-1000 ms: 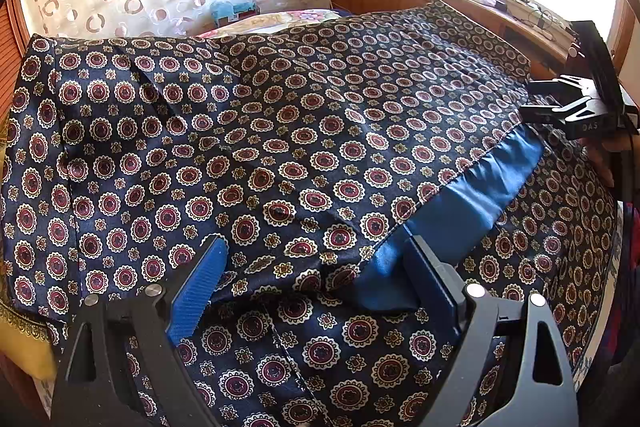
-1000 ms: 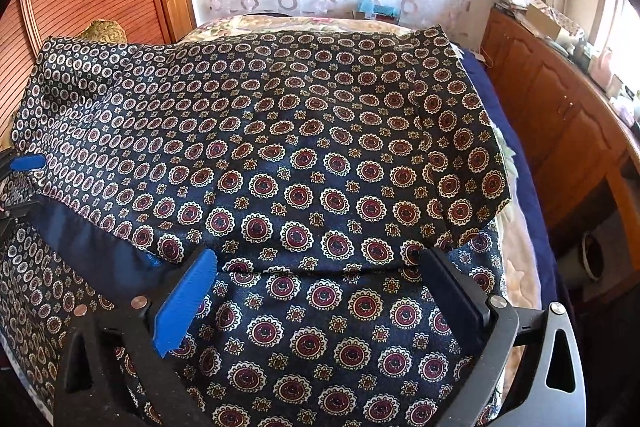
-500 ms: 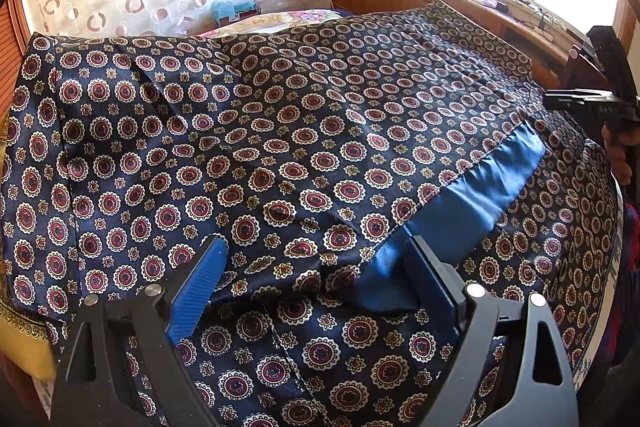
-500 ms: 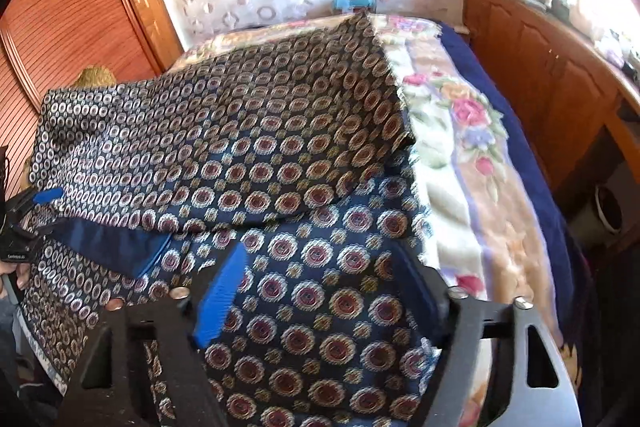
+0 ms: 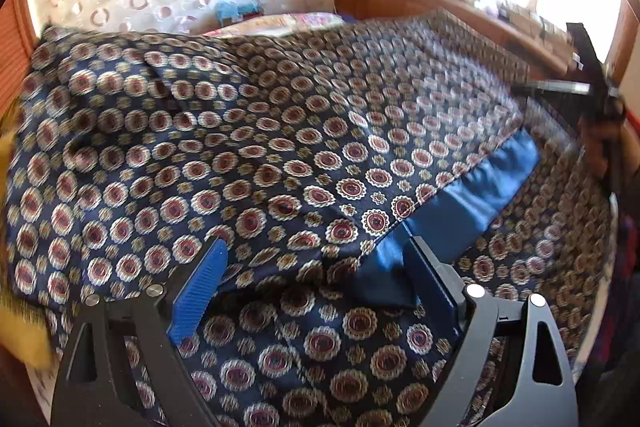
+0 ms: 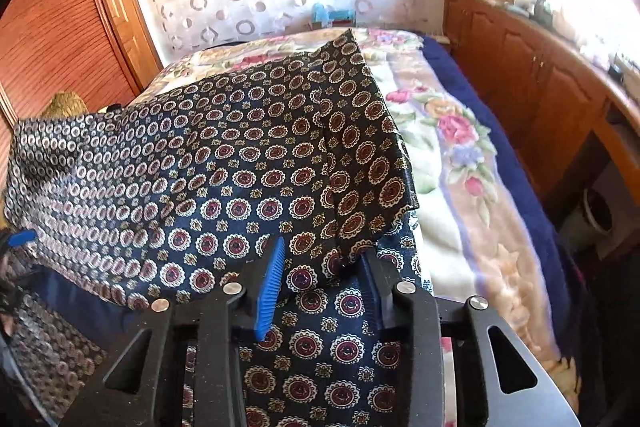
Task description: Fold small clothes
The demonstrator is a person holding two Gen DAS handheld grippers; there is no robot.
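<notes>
A navy garment with red and cream medallions (image 5: 280, 155) lies spread on the bed, its upper layer folded over with a plain blue lining band (image 5: 472, 199) along the edge. My left gripper (image 5: 316, 275) is open, its fingers on either side of the folded edge. My right gripper (image 6: 324, 275) has its jaws partly closed around the folded edge of the garment (image 6: 248, 163) near its right side. The right gripper also shows at the far right of the left wrist view (image 5: 576, 87), blurred.
The bed carries a floral blanket (image 6: 452, 155) with a dark blue border. A wooden cabinet (image 6: 532, 83) runs along the right. A wooden wardrobe (image 6: 52, 39) stands at the left. A yellow cushion (image 5: 20, 327) lies at the bed's left edge.
My right gripper has moved right along the garment's edge and narrowed its jaws around the fabric. The left gripper stays at the blue band, with a slight shift.
</notes>
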